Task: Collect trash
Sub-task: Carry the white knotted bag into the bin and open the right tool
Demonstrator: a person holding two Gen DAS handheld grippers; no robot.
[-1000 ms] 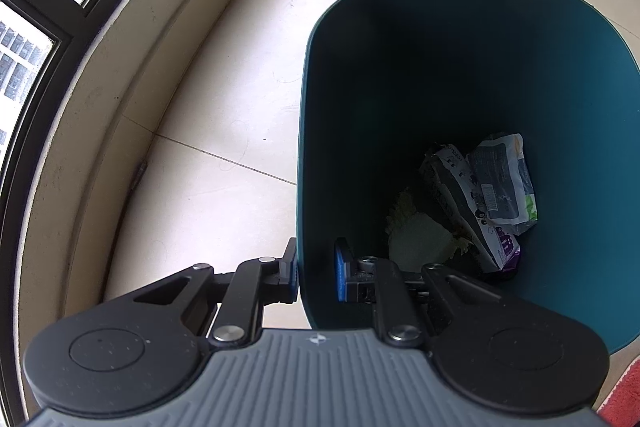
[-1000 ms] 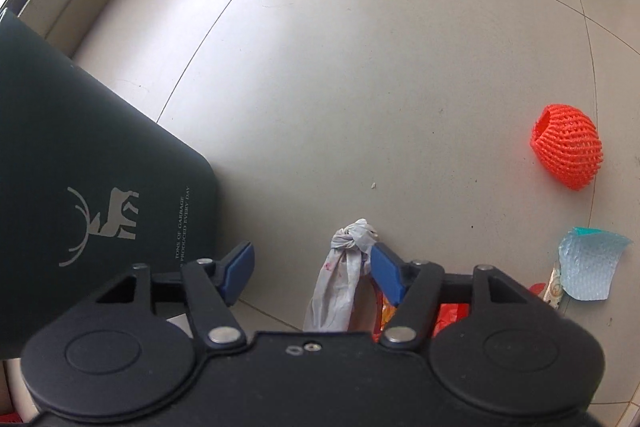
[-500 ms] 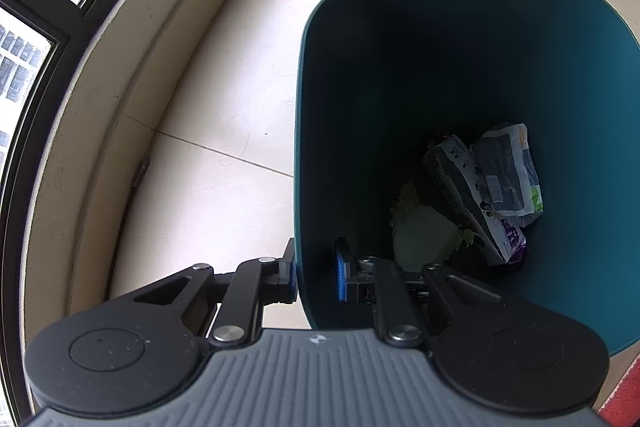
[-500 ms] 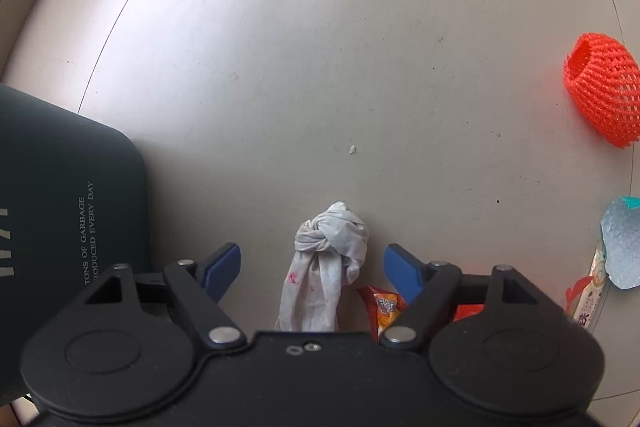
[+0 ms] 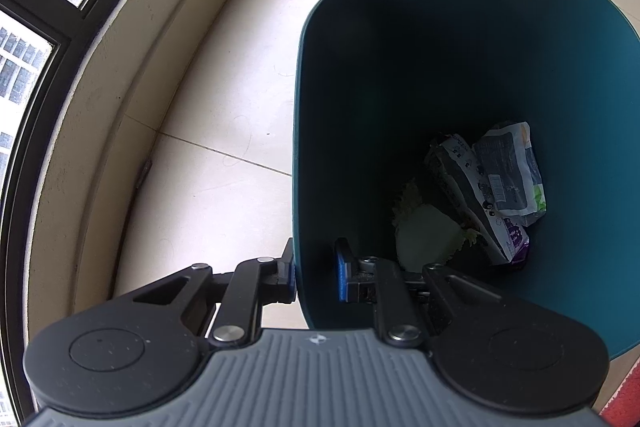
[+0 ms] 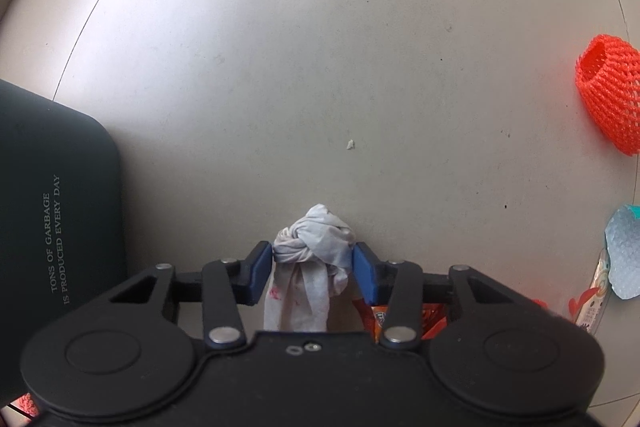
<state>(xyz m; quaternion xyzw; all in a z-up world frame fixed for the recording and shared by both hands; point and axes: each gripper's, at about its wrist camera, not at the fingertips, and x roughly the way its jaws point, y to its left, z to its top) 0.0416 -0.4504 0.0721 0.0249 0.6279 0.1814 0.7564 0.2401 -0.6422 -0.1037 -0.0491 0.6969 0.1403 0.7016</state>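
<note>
In the left wrist view my left gripper (image 5: 316, 267) is shut on the near wall of a dark teal trash bin (image 5: 298, 147), one pad outside and one inside. Snack wrappers (image 5: 504, 179) and a pale leaf (image 5: 428, 235) lie at the bin's bottom. In the right wrist view my right gripper (image 6: 313, 263) points down at the floor. Its jaws are closing on a knotted white tissue with red stains (image 6: 316, 239), and both blue pads touch the knot's sides. The bin's outer side (image 6: 48, 227), with printed lettering, stands to the left.
An orange foam net (image 6: 608, 99) and a pale blue bubble-wrap piece (image 6: 624, 255) lie on the tiled floor at the right. An orange snack wrapper (image 6: 380, 315) sits under the right finger. A window and a low ledge (image 5: 80, 107) run along the bin's left.
The right gripper has dropped toward the floor over the knotted tissue, and its jaws have narrowed from wide apart to touching the knot. The left gripper and bin have stayed put.
</note>
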